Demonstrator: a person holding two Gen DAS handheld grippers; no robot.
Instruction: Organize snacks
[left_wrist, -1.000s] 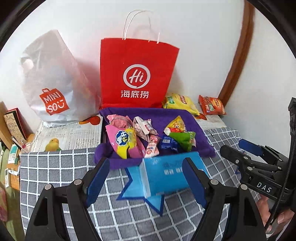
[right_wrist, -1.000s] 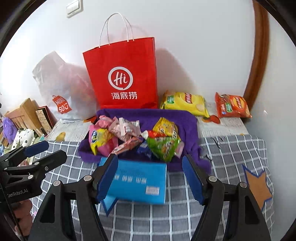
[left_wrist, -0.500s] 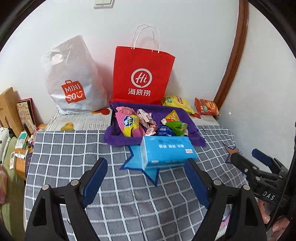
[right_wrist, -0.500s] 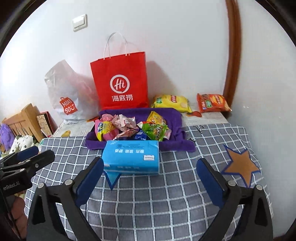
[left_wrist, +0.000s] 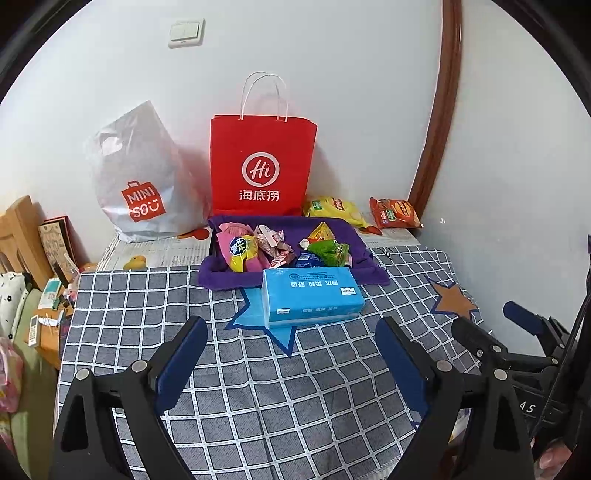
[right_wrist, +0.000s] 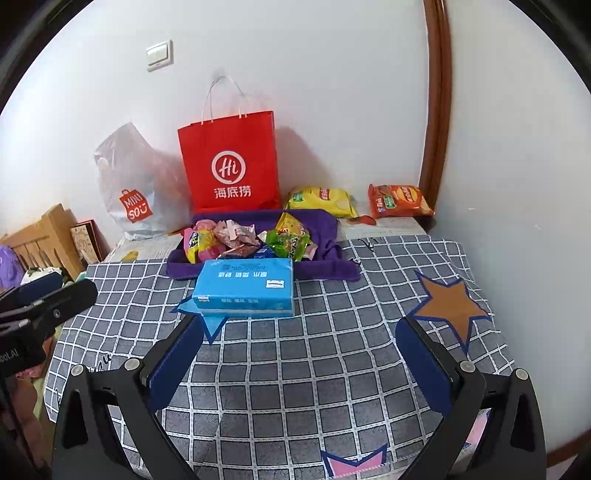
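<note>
Both the left gripper (left_wrist: 291, 354) and right gripper (right_wrist: 299, 354) are opening, nothing between their jaws. Bare checked cloth (right_wrist: 295, 369) separates them from the tissue box (right_wrist: 245, 286), which seemingly touches the purple tray (right_wrist: 332, 236) of snacks (right_wrist: 236, 240).

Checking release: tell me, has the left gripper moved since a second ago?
Yes. The left gripper has backed away from the blue tissue box, which now lies beyond its fingers, jaws opening, nothing between them.

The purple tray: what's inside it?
The purple tray holds loose snack packets: a pink-and-yellow bag, a green one, a small blue one. Whatever lies beneath them is covered.
</note>
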